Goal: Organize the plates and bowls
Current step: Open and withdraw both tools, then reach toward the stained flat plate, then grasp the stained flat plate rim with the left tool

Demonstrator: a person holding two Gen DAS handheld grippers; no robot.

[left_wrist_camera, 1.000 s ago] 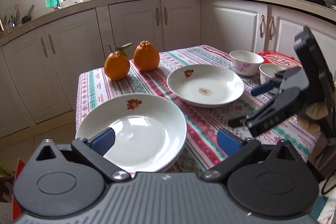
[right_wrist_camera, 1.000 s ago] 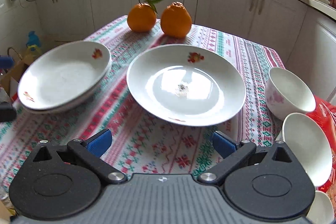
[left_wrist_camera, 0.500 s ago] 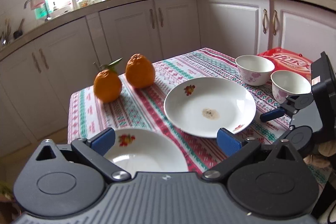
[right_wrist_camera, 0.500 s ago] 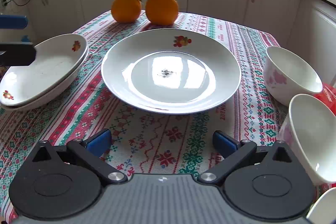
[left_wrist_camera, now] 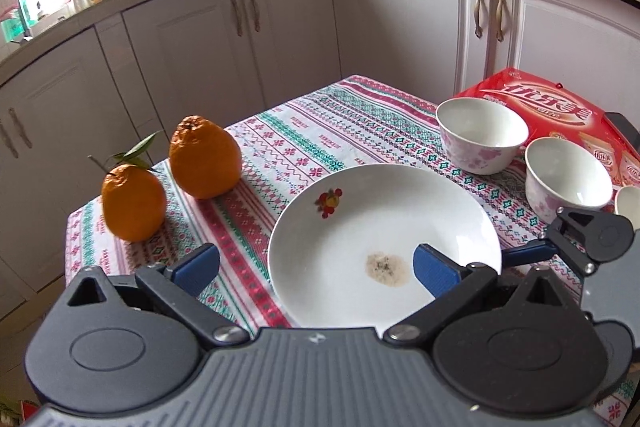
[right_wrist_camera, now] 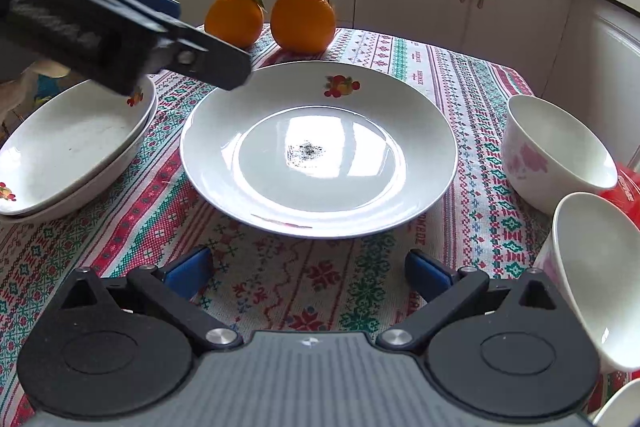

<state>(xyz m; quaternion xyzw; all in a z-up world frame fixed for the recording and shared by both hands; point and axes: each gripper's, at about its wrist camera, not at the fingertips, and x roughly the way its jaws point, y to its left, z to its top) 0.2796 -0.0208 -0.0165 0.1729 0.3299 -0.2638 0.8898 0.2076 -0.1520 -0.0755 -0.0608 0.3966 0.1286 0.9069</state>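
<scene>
— So, where do things stand?

— Both claws are spread wide and empty. The right gripper (right_wrist_camera: 308, 267) sits low over the cloth (right_wrist_camera: 320, 275), just short of the near rim of the plate (right_wrist_camera: 320, 151). The left gripper (left_wrist_camera: 316, 263) hangs above that plate's left side; one of its fingers (left_wrist_camera: 434, 265) shows over the white.

— And the rest of the dishes?

— A stack (right_wrist_camera: 68, 147) of two plates lies left of the single one, close but apart. The bowls stand to the right: a far bowl (right_wrist_camera: 556, 151) and a near bowl (right_wrist_camera: 596, 279), with a third barely peeking in at the corner. The oranges (right_wrist_camera: 272, 15) sit behind the plate.

— What worries you?

— Likely this plate goes onto the stack. Its rim lies flat on the cloth, so a finger may snag the weave or only push the plate toward the oranges. A shallow pinch on glazed china could slip and tip it mid-carry. There's a patch of crumbs (right_wrist_camera: 306, 149) in the middle that would slide off. And both grippers crowd one plate; they could knock each other.
</scene>
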